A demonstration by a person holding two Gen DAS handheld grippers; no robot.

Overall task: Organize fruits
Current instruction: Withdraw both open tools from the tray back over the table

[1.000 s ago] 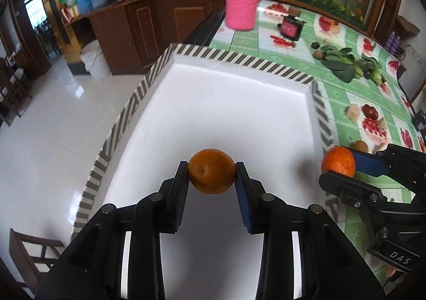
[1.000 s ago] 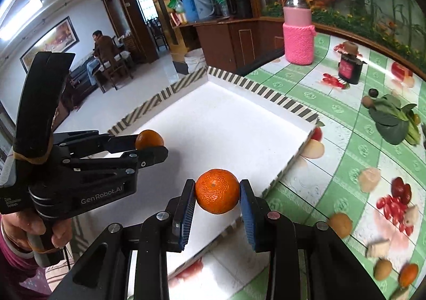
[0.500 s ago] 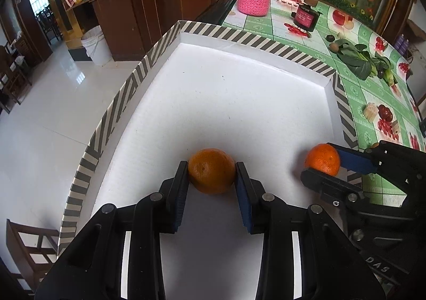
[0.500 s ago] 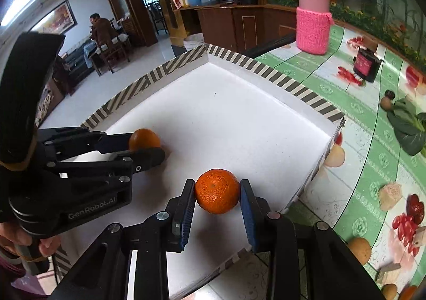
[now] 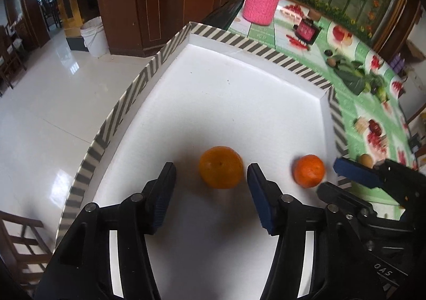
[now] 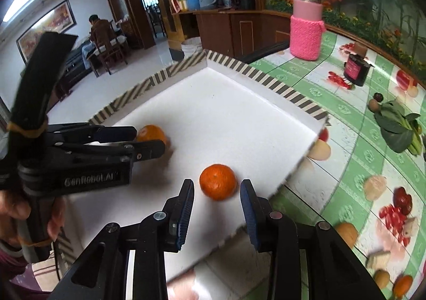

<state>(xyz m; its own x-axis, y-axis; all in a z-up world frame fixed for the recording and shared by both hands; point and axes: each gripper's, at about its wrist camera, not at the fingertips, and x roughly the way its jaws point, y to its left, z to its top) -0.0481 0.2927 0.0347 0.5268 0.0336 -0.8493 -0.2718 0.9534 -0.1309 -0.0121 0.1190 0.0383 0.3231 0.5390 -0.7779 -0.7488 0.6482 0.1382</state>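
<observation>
A white tray with a striped rim (image 5: pixel 255 47) (image 6: pixel 266 79) lies on the table. An orange (image 5: pixel 221 167) rests on its floor between the fingers of my left gripper (image 5: pixel 211 169), whose jaws are opening; a gap shows beside the left pad. A smaller, redder tangerine (image 6: pixel 217 181) sits on the tray between the fingers of my right gripper (image 6: pixel 217 188), whose jaws are also opening, pads clear of the fruit. Each view shows the other gripper too: the right gripper (image 5: pixel 330 180) by the tangerine (image 5: pixel 308 171), and the left gripper (image 6: pixel 150 140) around the orange (image 6: pixel 153 135).
A jar in a pink knitted sleeve (image 6: pixel 306 34), a small dark jar (image 6: pixel 355 71) and leafy greens (image 6: pixel 399 127) stand on the green fruit-print tablecloth (image 6: pixel 346 156) to the right. Small fruits (image 6: pixel 346 230) lie near its front. A white bucket (image 5: pixel 94 36) stands on the floor.
Both grippers came down into the tray with their fruit. Their jaws have spread, and the orange and the tangerine now lie loose on the tray floor.
</observation>
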